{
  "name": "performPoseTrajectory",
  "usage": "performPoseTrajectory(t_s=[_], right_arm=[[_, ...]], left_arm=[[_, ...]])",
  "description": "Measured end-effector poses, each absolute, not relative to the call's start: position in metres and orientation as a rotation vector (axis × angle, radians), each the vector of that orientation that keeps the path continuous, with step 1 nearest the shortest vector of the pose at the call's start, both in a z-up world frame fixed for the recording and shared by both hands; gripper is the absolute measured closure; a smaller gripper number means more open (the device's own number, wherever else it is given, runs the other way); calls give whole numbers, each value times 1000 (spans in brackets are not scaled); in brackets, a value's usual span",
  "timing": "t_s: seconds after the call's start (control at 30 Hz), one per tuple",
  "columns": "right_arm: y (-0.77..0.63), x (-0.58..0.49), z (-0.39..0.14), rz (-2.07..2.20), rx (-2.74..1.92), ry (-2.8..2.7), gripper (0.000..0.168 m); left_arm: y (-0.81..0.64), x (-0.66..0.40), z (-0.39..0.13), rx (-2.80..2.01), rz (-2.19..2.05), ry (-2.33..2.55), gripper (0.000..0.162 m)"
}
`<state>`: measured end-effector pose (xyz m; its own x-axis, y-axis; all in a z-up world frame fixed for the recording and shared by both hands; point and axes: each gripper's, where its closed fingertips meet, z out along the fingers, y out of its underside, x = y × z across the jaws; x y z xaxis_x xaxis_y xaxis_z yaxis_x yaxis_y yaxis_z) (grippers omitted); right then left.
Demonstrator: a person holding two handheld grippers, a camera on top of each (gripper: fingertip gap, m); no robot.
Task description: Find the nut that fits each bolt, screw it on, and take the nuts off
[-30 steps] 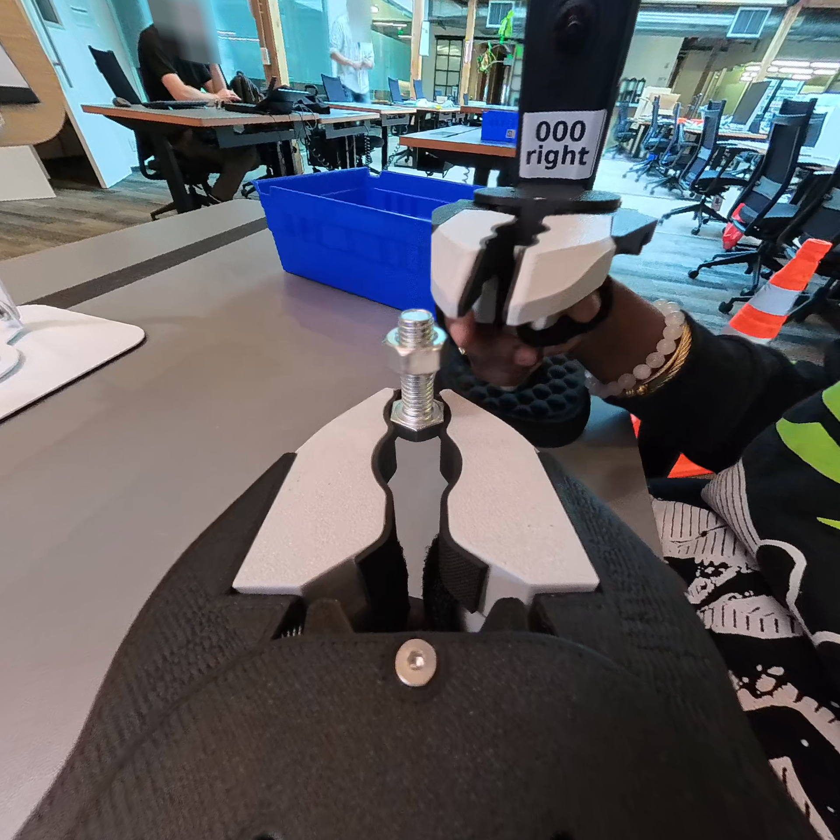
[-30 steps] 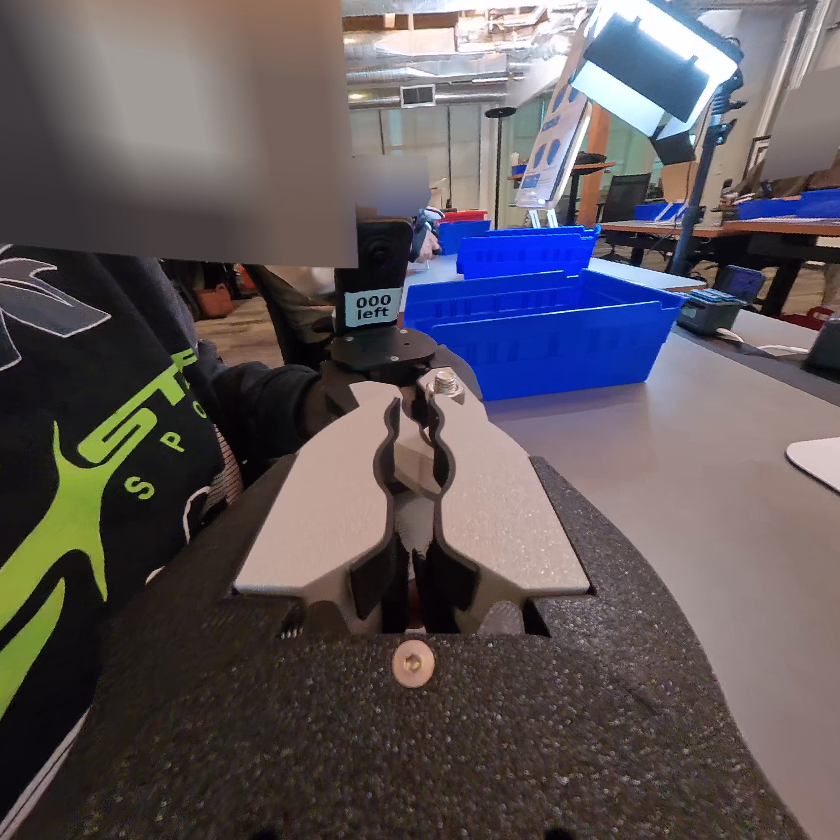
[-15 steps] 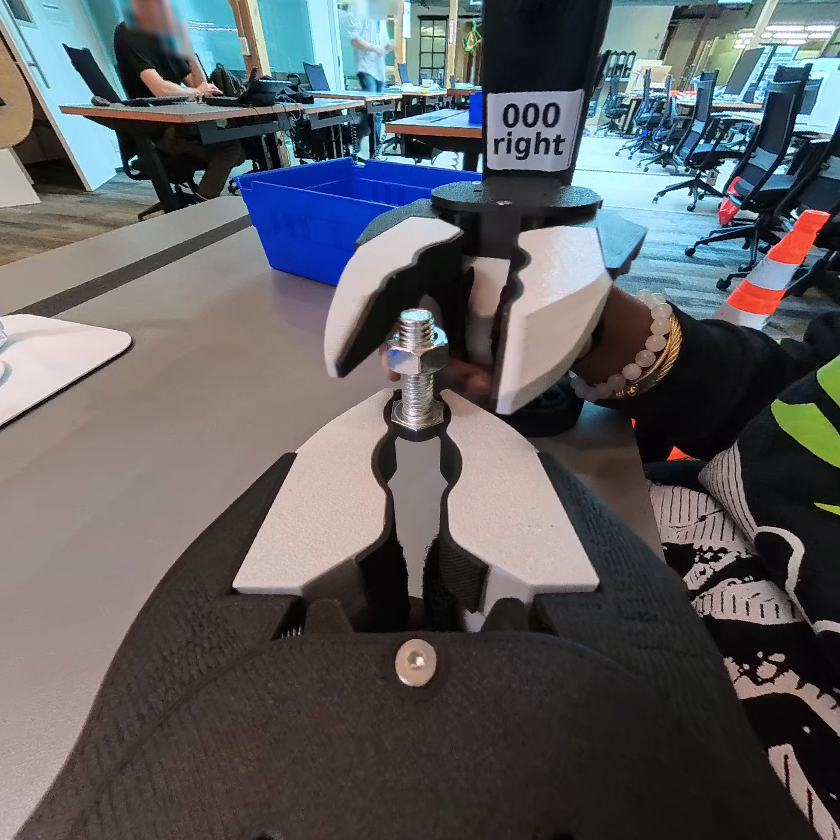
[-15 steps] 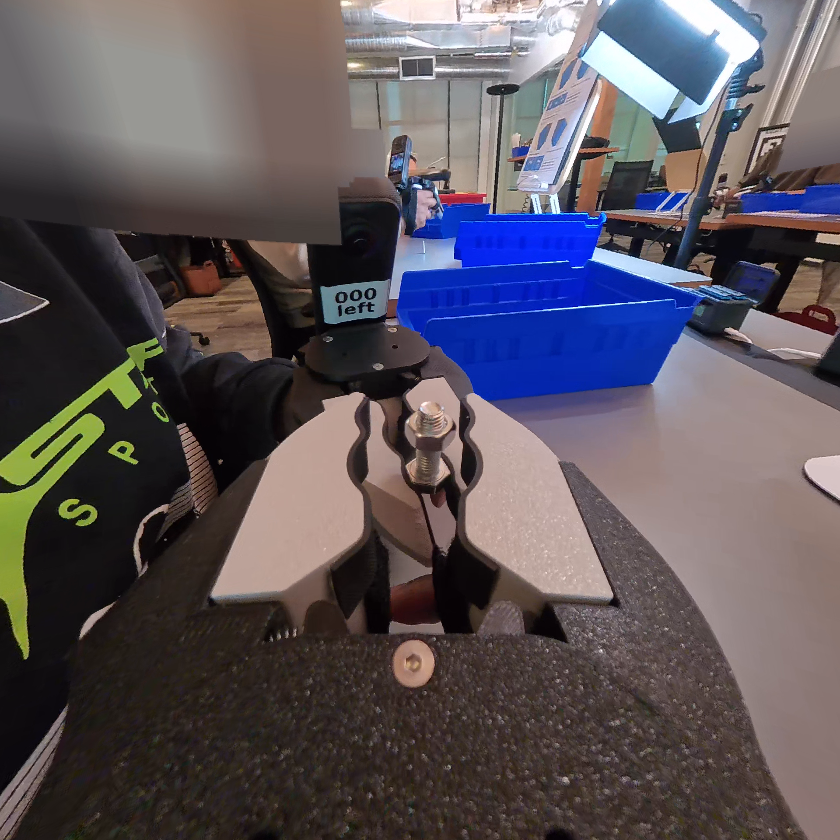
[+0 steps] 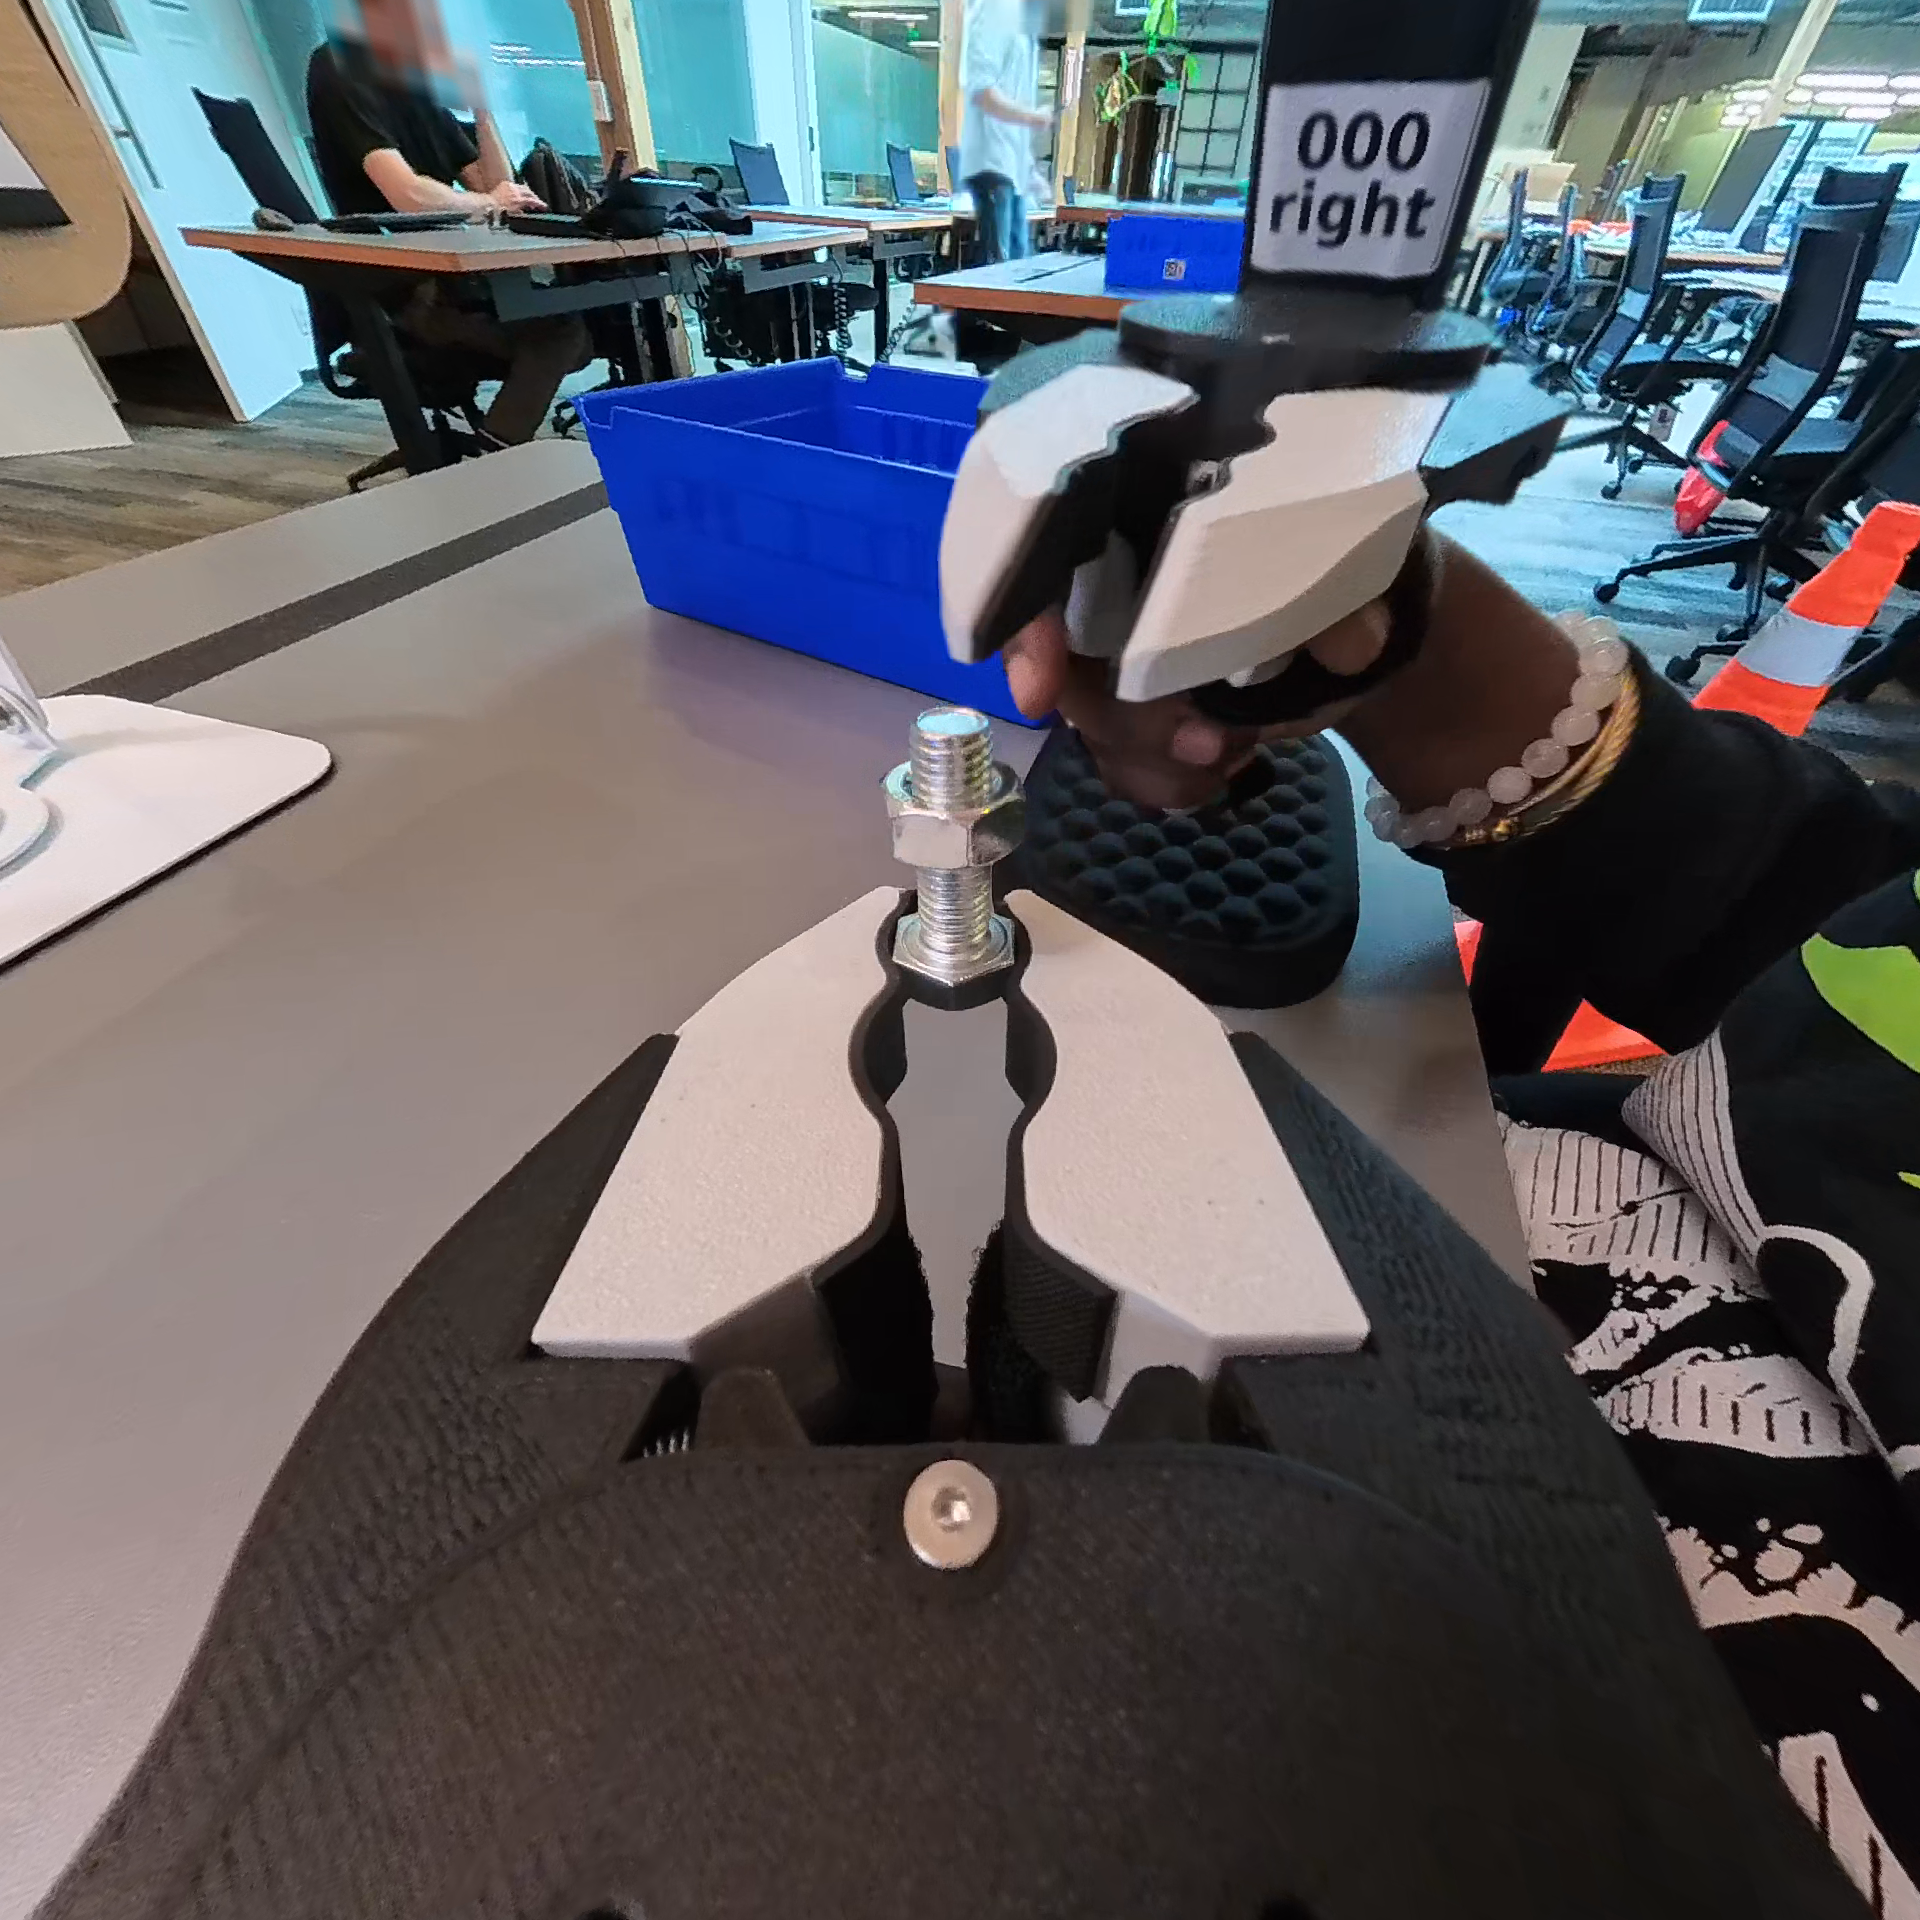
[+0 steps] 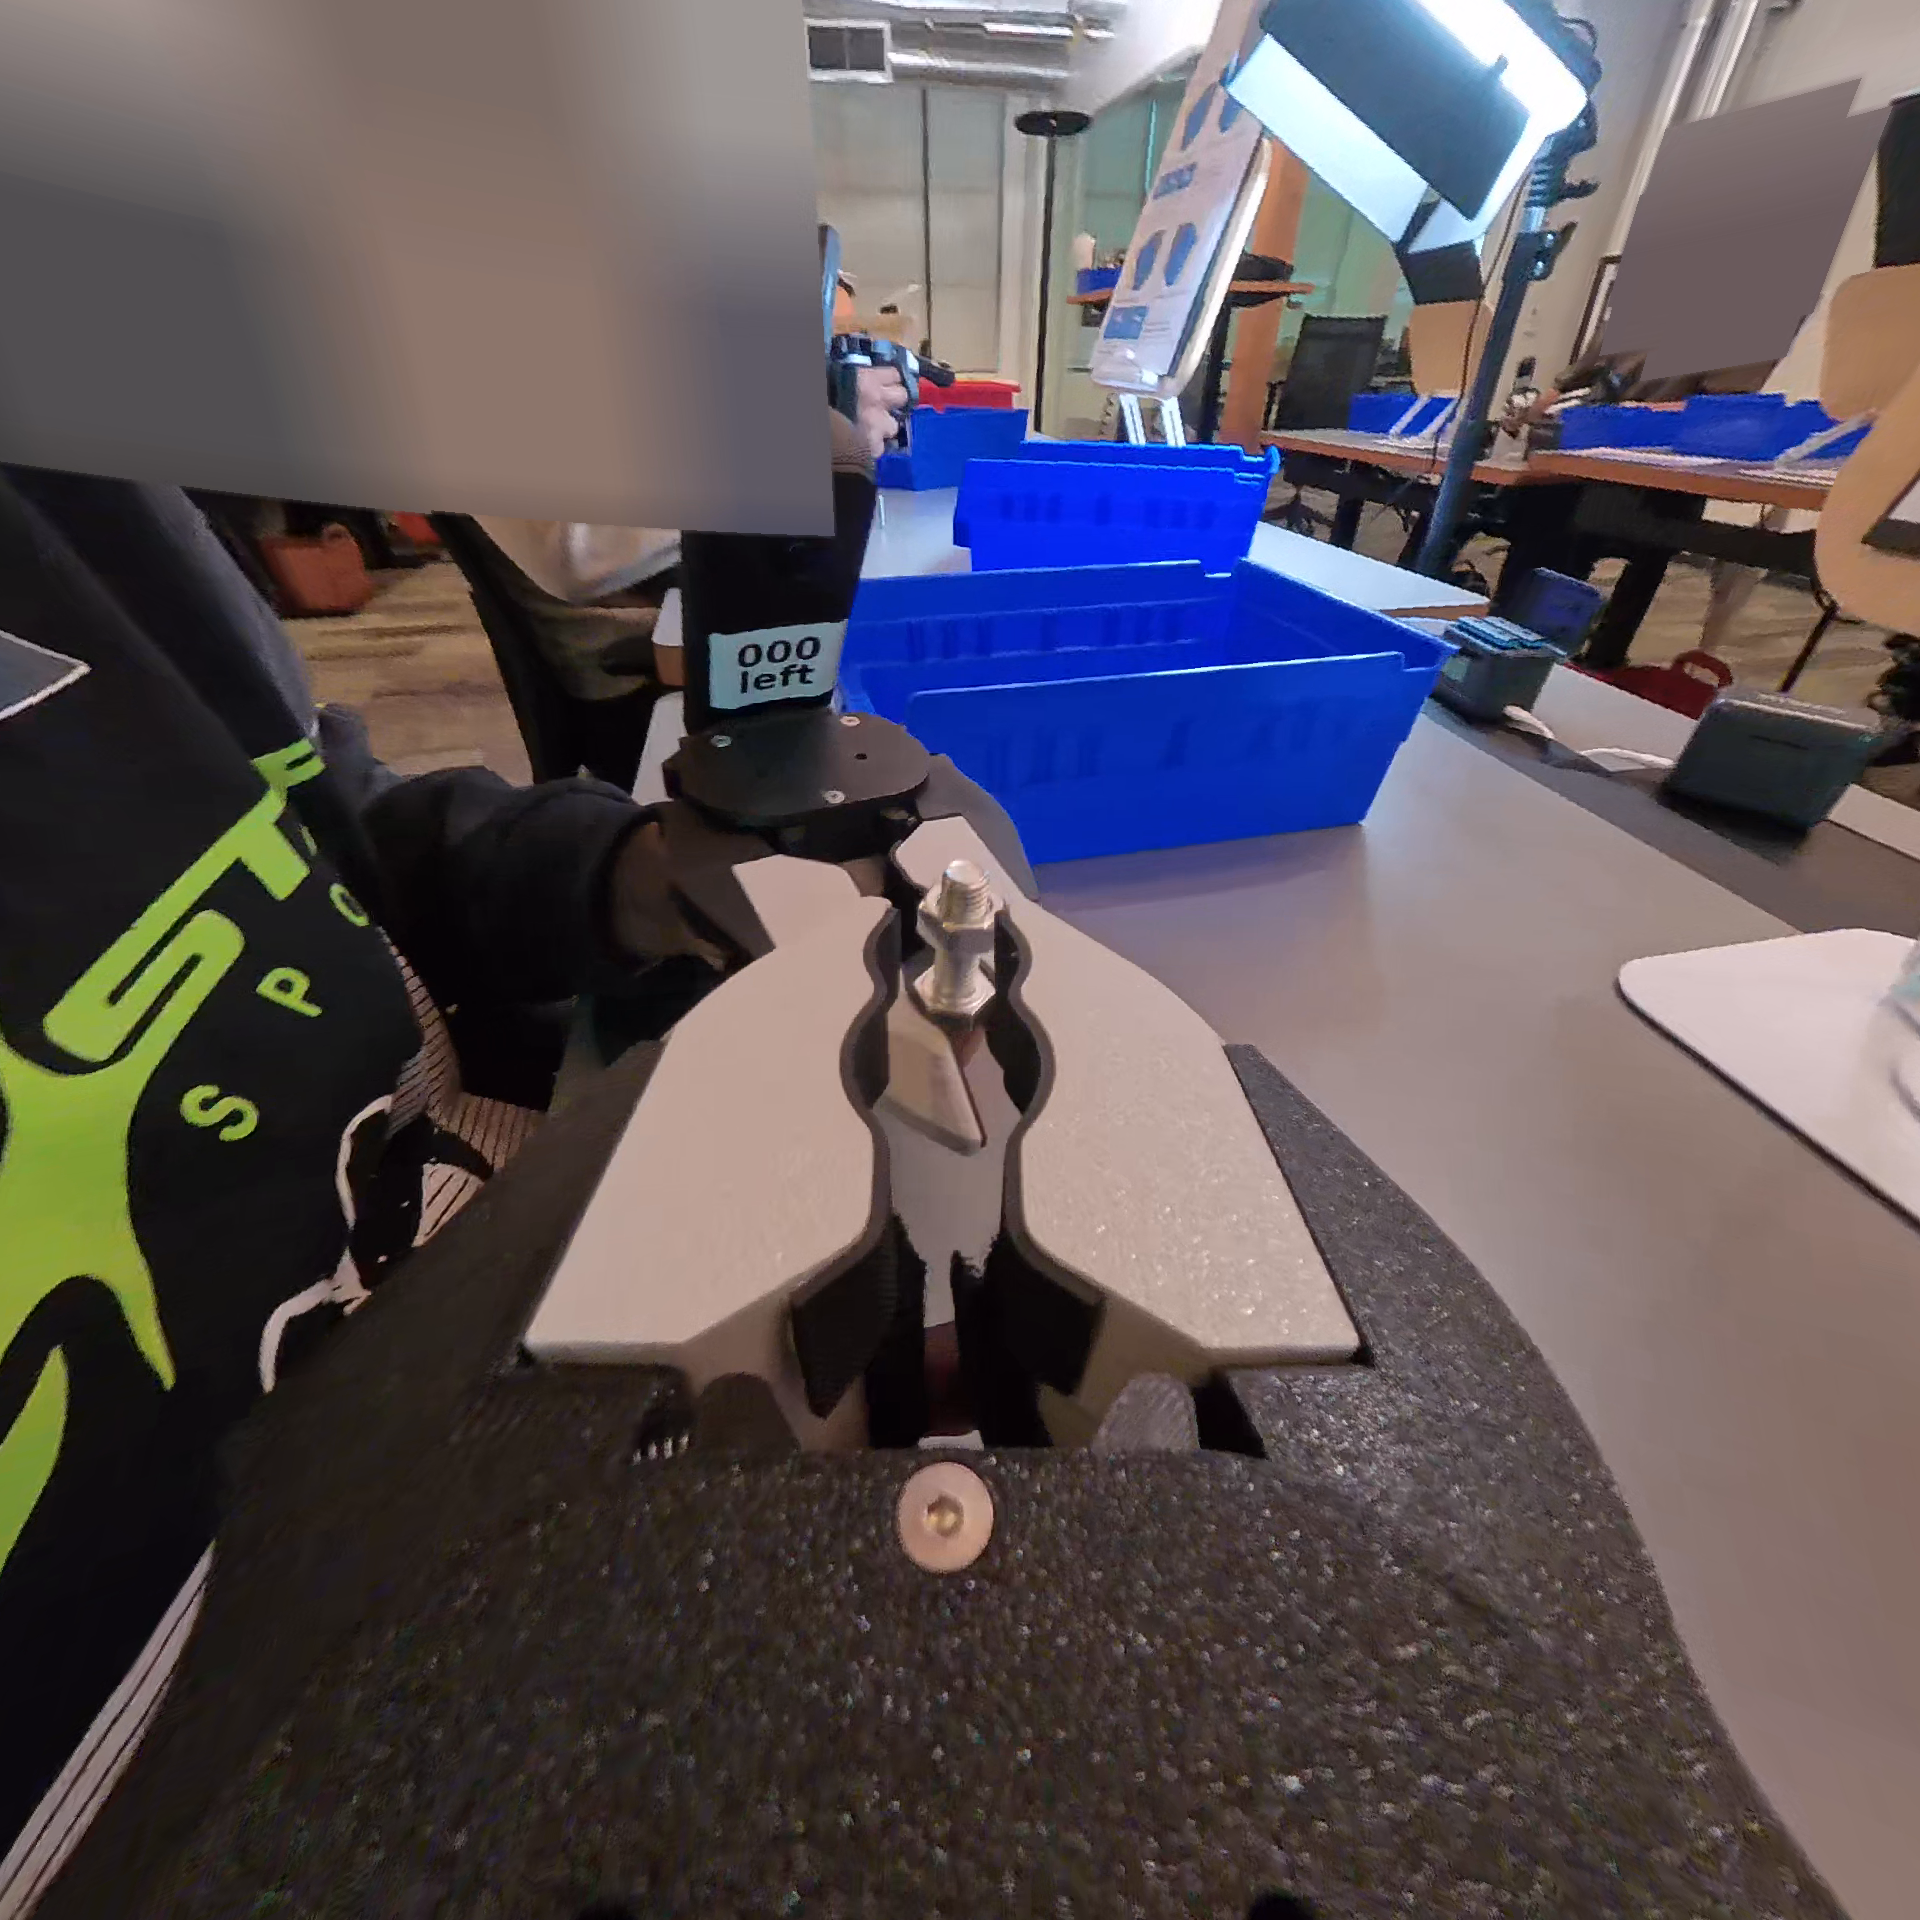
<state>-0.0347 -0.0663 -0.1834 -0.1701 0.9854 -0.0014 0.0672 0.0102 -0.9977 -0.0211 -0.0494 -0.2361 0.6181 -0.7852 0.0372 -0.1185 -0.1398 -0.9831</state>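
Standing upright, the bolt has its hex head pinched in the tip notch of the left gripper, whose jaws are clamped together on it, so the threaded shank points straight up over the tabletop. 1 nut sits high on the thread, just below the tip. The right gripper hangs above and to the right of the bolt, near but not touching it; its jaws stand a little apart and hold nothing. In the right wrist view the nut shows just past the tips of those parted jaws, roughly in line with the gap. Judging from this, the coming move turns on bringing the right jaws down across the bolt's vertical axis to close on the nut's flats. A blue bin stands well behind.
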Motion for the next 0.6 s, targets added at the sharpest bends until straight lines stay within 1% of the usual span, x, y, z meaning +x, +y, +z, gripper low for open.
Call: performPoseTrajectory(t_s=[0.2,0.3,0.43,0.53,0.6], right_arm=[[-68,-50,-189,1217,-1220,-1470,151],[-68,-51,-192,1191,-1235,-1508,158],[-67,-49,-191,1181,-1246,-1500,159],[-52,-40,-184,1143,-1280,-1431,159],[-31,-24,-175,1071,-1329,-1362,159]], left_arm=[[-50,-19,-239,-1639,-666,790,148],[-50,-18,-240,-1642,-660,796,148],[-50,-19,-239,-1637,-660,789,147],[-47,-22,-236,-1635,-669,745,123],[-45,-26,-233,-1628,-671,708,114]])
